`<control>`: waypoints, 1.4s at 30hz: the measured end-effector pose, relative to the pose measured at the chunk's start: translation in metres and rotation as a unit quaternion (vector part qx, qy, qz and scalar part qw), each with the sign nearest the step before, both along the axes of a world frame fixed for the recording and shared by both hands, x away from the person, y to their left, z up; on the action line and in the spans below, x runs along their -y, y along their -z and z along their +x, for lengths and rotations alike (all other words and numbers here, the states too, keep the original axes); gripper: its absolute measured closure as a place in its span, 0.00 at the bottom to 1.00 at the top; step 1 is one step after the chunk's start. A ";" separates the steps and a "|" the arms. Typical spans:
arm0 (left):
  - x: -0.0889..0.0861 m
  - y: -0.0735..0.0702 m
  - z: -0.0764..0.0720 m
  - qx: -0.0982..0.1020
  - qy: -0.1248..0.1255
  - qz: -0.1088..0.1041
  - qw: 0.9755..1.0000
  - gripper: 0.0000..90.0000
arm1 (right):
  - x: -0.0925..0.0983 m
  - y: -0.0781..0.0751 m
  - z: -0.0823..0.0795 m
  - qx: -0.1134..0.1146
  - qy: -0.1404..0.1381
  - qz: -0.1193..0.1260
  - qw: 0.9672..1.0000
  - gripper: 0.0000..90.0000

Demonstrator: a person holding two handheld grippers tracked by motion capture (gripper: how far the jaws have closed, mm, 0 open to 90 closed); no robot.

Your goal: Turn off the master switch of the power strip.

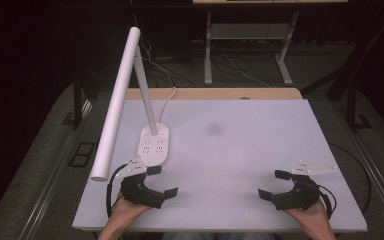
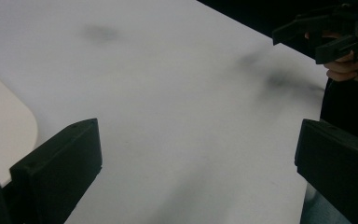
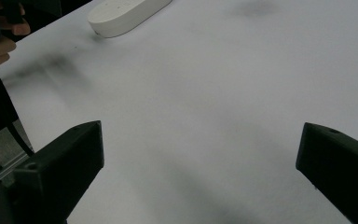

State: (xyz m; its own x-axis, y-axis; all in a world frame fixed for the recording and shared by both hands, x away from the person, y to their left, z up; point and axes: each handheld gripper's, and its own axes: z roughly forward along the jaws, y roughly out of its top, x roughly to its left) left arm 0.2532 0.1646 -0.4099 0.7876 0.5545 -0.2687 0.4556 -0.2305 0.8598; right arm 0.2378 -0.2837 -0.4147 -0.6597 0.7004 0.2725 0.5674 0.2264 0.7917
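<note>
From the high view, a person is sitting at a white table [image 1: 230, 150], holding a black two-jaw claw in each hand near the close edge. The left gripper [image 1: 162, 182] is resting low with its jaws spread wide and nothing between them; just beyond and slightly to the outside of it, the white oval base [image 1: 154, 145] of a desk lamp is standing on the table, its slanted stem carrying a long white lamp head [image 1: 116, 102] that is reaching back over the table edge beside that claw. The right gripper [image 1: 272, 185] is lying well apart from the lamp, across the table, jaws equally wide and holding nothing, apparently parked while the left side is better placed to reach the base. In the left gripper view, the two black jaws are rising at the frame's sides with bare table between them; the rounded edge of the lamp base [image 2: 2, 135] is sitting just beside the left-hand jaw, not between the jaws, and the other hand's claw [image 2: 326, 39] is showing far ahead at upper right. In the right gripper view, the jaws are again standing fully apart over bare table, and the lamp base [image 3: 126, 14] is lying far ahead toward the upper left.
</note>
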 end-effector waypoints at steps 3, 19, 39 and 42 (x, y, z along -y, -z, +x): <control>0.001 -0.001 0.000 -0.002 0.004 0.006 1.000 0.00 | 0.000 0.000 0.000 0.001 -0.002 -0.001 1.000 0.00; -0.010 -0.014 0.001 -0.001 0.000 0.018 1.000 0.00 | 0.000 0.001 0.000 -0.001 -0.002 -0.006 1.000 0.00; -0.023 -0.030 0.014 0.000 -0.012 0.033 0.999 0.00 | 0.001 0.002 0.000 0.000 -0.001 -0.009 1.000 0.00; -0.027 -0.033 0.018 0.000 -0.017 0.036 0.999 0.00 | 0.001 0.002 0.000 0.000 -0.001 -0.009 1.000 0.00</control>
State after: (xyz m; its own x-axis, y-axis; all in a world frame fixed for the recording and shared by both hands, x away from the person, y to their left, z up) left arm 0.2711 0.1919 -0.3768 0.7676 0.5993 -0.2273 0.4645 -0.2758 0.8415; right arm 0.2380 -0.2845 -0.4164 -0.6609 0.7045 0.2586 0.5664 0.2421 0.7877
